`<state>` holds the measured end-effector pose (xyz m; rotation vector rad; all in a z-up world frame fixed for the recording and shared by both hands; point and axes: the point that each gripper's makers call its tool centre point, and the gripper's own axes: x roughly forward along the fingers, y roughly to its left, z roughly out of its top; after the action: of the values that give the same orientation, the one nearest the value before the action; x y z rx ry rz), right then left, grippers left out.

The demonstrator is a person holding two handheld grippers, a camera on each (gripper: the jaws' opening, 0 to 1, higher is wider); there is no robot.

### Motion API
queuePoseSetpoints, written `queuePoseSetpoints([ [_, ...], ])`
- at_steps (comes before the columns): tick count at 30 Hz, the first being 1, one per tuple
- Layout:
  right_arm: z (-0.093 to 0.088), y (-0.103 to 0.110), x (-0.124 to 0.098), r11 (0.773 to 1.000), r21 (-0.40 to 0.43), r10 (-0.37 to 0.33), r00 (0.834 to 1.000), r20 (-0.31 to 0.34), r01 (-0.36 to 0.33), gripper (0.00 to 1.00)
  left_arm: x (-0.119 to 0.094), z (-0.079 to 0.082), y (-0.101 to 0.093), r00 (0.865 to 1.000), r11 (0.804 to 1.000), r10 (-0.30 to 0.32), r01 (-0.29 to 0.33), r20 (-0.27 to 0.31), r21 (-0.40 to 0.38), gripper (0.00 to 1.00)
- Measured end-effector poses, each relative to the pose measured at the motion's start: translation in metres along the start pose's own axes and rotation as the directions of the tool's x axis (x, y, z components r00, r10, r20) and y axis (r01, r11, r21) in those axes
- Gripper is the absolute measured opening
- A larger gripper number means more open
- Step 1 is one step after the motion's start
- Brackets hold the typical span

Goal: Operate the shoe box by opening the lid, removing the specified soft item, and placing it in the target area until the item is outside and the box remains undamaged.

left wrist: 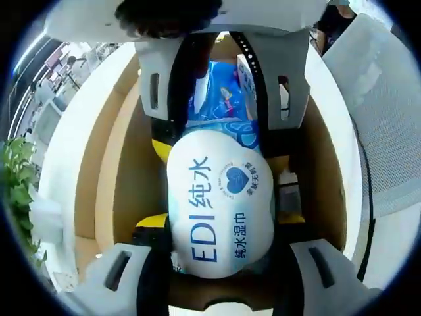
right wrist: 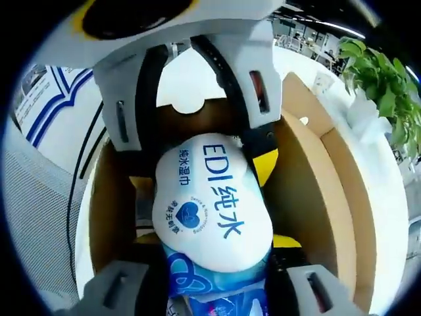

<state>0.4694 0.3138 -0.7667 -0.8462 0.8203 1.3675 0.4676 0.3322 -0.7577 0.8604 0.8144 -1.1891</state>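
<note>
A white and blue pack of wet wipes [left wrist: 220, 210] [right wrist: 210, 210], printed "EDI", hangs over the inside of the open brown shoe box [left wrist: 105, 171] [right wrist: 329, 191]. My left gripper [left wrist: 220, 218] has its yellow pads [left wrist: 151, 220] pressed on both sides of the pack's white end. My right gripper [right wrist: 214, 242] faces it and is shut on the pack's blue end. In the left gripper view the right gripper [left wrist: 220, 151] comes in from the top. In the right gripper view the left gripper [right wrist: 200, 171] does the same. The box floor under the pack is mostly hidden.
The box stands on a white table [left wrist: 66, 151] [right wrist: 388, 243]. A green plant [left wrist: 16, 164] [right wrist: 381, 72] grows beside the table. A pale mesh surface [left wrist: 388, 131] [right wrist: 39, 197] lies along the box's other side. A person [left wrist: 332, 20] stands further off.
</note>
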Motion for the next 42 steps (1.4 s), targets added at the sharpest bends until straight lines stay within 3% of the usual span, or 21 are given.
queuePoseSetpoints([
  [23, 0.024, 0.011, -0.054, 0.995, -0.039, -0.088, 0.995, 0.036, 0.090, 0.54, -0.051, 0.031, -0.004, 0.996, 0.995, 0.084, -0.083, -0.002, 0.060, 0.58],
  [42, -0.001, 0.037, -0.097, 0.986, 0.018, -0.168, 0.983, 0.077, 0.167, 0.53, -0.061, 0.078, -0.033, 0.996, 0.983, 0.089, -0.087, -0.008, 0.165, 0.58],
])
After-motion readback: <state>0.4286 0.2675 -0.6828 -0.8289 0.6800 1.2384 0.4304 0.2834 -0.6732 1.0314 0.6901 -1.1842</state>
